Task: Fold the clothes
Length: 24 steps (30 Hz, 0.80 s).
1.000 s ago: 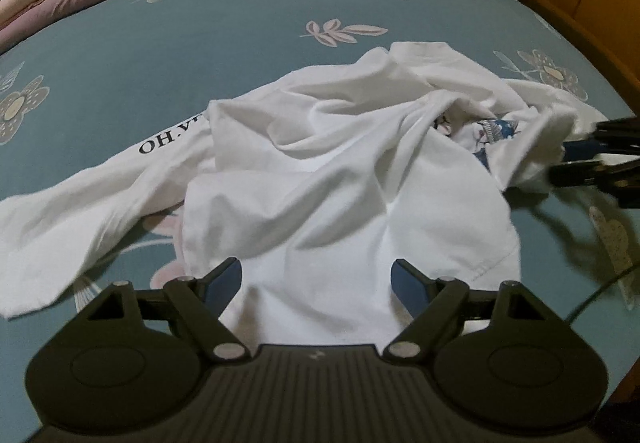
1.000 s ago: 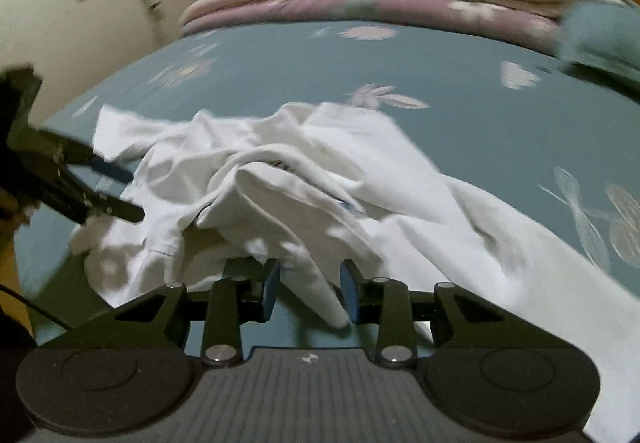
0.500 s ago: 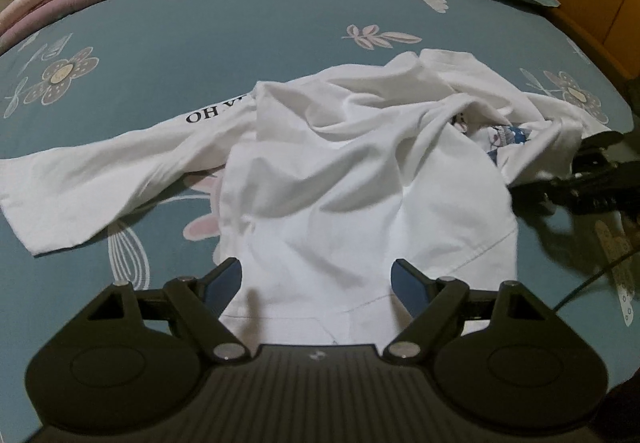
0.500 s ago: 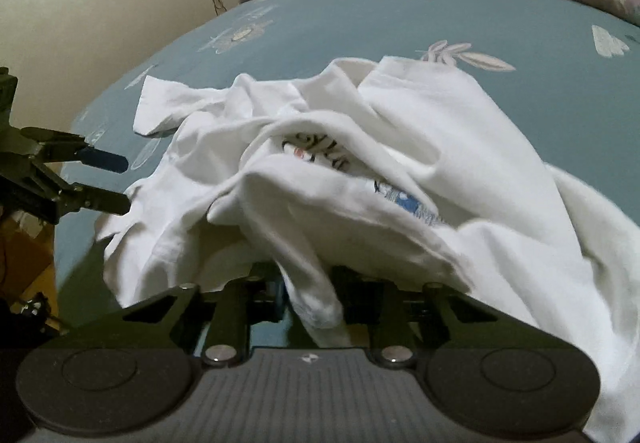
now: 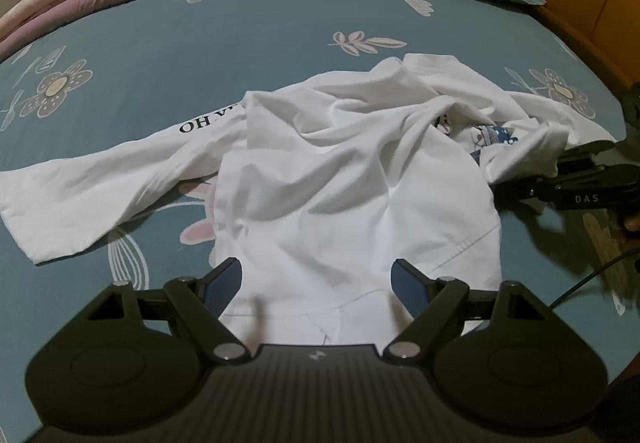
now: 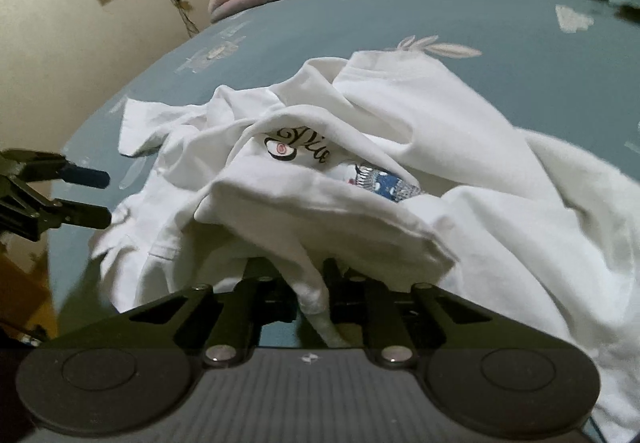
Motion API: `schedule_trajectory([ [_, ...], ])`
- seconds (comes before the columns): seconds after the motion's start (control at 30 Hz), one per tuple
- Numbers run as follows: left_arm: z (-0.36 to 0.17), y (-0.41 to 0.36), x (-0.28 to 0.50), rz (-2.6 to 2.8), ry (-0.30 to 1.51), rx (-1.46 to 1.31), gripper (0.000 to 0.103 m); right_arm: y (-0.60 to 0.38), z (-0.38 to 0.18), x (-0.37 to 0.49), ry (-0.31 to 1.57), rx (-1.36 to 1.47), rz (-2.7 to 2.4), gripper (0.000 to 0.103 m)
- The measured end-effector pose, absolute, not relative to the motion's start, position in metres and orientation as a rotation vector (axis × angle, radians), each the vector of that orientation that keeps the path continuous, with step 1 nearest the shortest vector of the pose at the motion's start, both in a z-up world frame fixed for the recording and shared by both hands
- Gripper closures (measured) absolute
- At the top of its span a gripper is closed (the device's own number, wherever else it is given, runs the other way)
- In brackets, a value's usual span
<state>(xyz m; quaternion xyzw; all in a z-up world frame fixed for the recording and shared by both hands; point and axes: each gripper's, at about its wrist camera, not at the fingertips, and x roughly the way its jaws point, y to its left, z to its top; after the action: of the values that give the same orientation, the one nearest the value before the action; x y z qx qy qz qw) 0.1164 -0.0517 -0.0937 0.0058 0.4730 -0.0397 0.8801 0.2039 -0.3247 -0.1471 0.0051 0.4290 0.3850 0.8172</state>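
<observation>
On the bed [image 5: 168,27] the shirt [image 5: 340,179] lies in a messy heap, not flat, w/ one sleeve out to the left and the picture side bunched up inside.

My right fingers [image 6: 310,283] are pinched tight on a bit of the shirt's edge, so I can lift that side and pull it straight.

My left fingers [image 5: 318,285] are wide apart and hold nothing. They hang just over the near hem, prob. so they can grab it too.

With both sides held, I think the shirt could be spread flat, ready for folding.
</observation>
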Motion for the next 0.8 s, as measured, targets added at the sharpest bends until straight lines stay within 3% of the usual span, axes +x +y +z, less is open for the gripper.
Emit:
schedule_trajectory([
  [0.47,-0.091,-0.035,0.094,-0.219,0.915,0.012,0.021,-0.36,-0.1,0.126,1.022,0.288,0.744,0.096],
  [0.8,-0.094,0.007,0.085,-0.261,0.913,0.001,0.021,-0.41,-0.098,0.082,1.039,0.502,0.487,0.096],
])
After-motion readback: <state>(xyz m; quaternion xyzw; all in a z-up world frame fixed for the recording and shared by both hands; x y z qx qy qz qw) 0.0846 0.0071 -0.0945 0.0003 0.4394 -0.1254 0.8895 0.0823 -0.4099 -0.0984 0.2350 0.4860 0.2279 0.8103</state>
